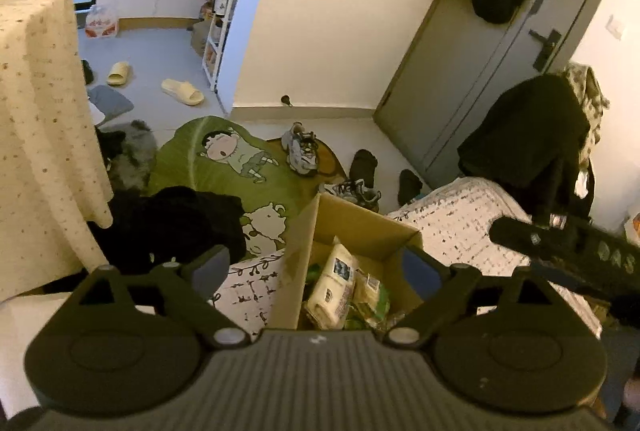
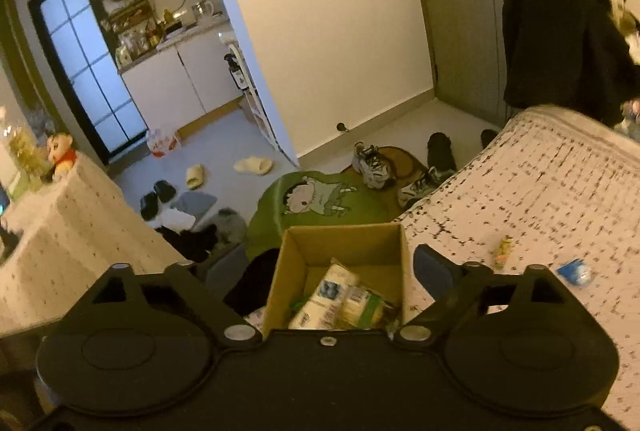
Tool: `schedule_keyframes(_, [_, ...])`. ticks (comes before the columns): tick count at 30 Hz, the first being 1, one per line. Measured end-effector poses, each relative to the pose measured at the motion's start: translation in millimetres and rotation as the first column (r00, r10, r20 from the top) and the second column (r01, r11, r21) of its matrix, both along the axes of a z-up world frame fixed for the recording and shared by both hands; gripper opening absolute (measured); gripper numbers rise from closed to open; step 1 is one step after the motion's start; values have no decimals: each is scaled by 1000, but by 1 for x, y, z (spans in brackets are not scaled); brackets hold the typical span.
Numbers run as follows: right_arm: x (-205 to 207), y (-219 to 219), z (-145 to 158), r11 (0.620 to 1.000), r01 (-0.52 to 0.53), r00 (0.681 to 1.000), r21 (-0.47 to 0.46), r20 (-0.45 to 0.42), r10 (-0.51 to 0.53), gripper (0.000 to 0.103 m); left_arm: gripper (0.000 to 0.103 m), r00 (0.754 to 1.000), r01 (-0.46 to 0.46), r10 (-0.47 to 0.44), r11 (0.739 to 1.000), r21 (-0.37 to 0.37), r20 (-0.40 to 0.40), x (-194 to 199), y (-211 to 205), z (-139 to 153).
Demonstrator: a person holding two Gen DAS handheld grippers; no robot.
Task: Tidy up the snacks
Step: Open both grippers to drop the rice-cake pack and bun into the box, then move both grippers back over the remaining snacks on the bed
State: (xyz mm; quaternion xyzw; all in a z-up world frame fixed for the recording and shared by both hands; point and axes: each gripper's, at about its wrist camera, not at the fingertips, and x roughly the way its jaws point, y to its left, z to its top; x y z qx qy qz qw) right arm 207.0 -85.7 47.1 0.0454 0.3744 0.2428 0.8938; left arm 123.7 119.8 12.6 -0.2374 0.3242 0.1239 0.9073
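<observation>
Both tongs, left (image 1: 316,267) and right (image 2: 320,263), gape wide, empty, above the box (image 2: 344,243). Risk: 2 snacks (image 2: 502,251) on the bed (image 2: 540,191) get overlooked.

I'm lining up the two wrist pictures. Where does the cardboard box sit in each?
Left wrist: cardboard box, low centre, between the open fingers.
Right wrist: cardboard box, low centre, left of the patterned bedspread.
Shared landmark: green cartoon rug, just behind it.
</observation>
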Motion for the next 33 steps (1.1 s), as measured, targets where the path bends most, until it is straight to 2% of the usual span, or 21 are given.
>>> schedule_keyframes(3, [-10,-3,7,1000,-2,1000,-19,11,3,93,94,1000,-6,7,1000,-9,4,-12,0,5])
schedule_keyframes(7, [-30,-13,24,1000,3,999,-22,51,-1,103,94,1000,-18,18,1000,-15,4,-26,-2,13])
schedule_keyframes(11, [-48,-26,36,1000,-18,997,-24,81,20,103,95,999,-22,22,1000,-6,29,-41,-9,24])
schedule_keyframes(12, [-51,-29,37,999,-27,996,-44,85,31,103,102,999,-26,26,1000,-3,34,-45,-12,26])
schedule_keyframes(13, [-53,-30,39,997,-37,994,-69,96,43,103,103,999,-29,29,1000,-5,42,-50,-15,29])
schedule_keyframes(17, [-68,-42,36,977,-113,978,-178,154,142,103,103,997,-49,50,998,-31,56,-61,-26,30])
schedule_keyframes(20, [-73,-49,28,962,-133,971,-238,161,174,103,103,998,-67,66,997,26,22,-68,-31,33])
schedule_keyframes(22, [-73,-53,26,965,-124,979,-229,128,156,103,103,993,-109,108,994,31,37,-81,-30,37])
schedule_keyframes(24, [-75,-59,27,973,-122,985,-195,98,143,103,103,995,-100,100,994,35,21,-86,-29,41])
schedule_keyframes(27, [-80,-70,29,980,-116,988,-160,86,131,103,103,998,-66,65,987,146,12,-90,-37,49])
schedule_keyframes(28, [-82,-76,28,981,-110,988,-161,94,126,103,103,998,-57,56,986,158,10,-91,-39,50])
schedule_keyframes(31, [-83,-90,24,985,-63,993,-162,89,78,103,103,999,-42,39,992,118,25,-94,-41,47])
schedule_keyframes(33, [-84,-100,24,988,-34,995,-153,90,48,103,103,1000,-27,25,992,120,14,-90,-48,43])
